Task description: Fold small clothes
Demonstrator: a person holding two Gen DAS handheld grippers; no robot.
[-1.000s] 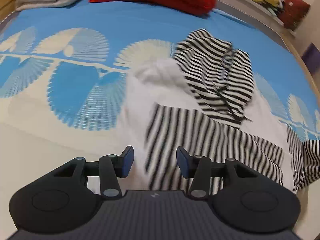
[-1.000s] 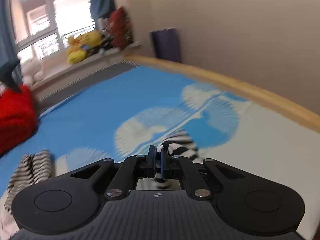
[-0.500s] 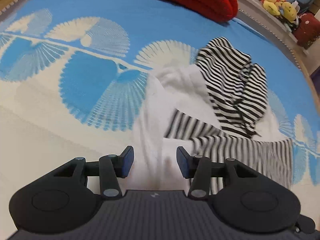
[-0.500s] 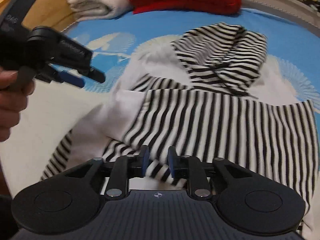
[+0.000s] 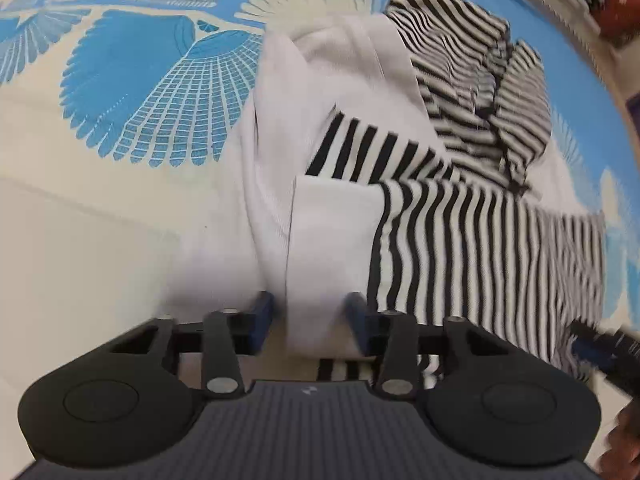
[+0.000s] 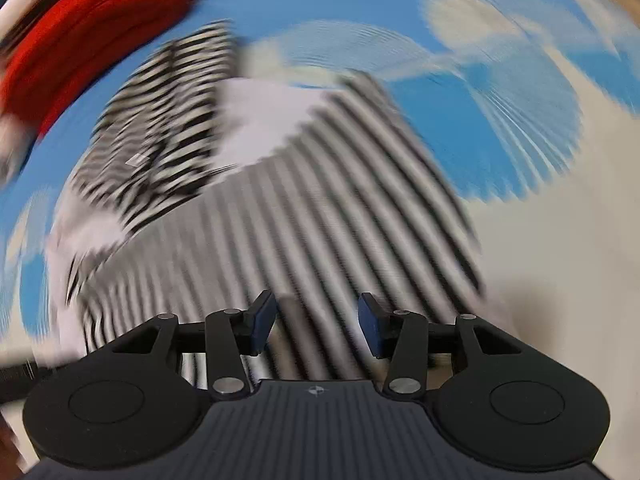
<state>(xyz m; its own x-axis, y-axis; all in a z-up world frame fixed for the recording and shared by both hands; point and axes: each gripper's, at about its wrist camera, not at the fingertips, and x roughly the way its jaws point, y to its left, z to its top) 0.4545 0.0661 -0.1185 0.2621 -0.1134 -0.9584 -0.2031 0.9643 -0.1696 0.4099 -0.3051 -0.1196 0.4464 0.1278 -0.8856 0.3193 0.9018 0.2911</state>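
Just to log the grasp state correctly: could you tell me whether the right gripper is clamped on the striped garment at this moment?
No, the right gripper stands open above the striped garment, with cloth visible through the wide gap between its blue pads.

Both the left gripper (image 5: 308,320) and the right gripper (image 6: 316,320) are matte black with a ribbed grey top. Each has blue finger pads (image 5: 260,318) and silver screws.

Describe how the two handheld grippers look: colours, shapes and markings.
The left gripper and right gripper match: black plastic linkage arms with silver pivot screws, two round discs flanking a ribbed dark-grey body with a small central logo, and blue pads on the fingertips. No cables show.
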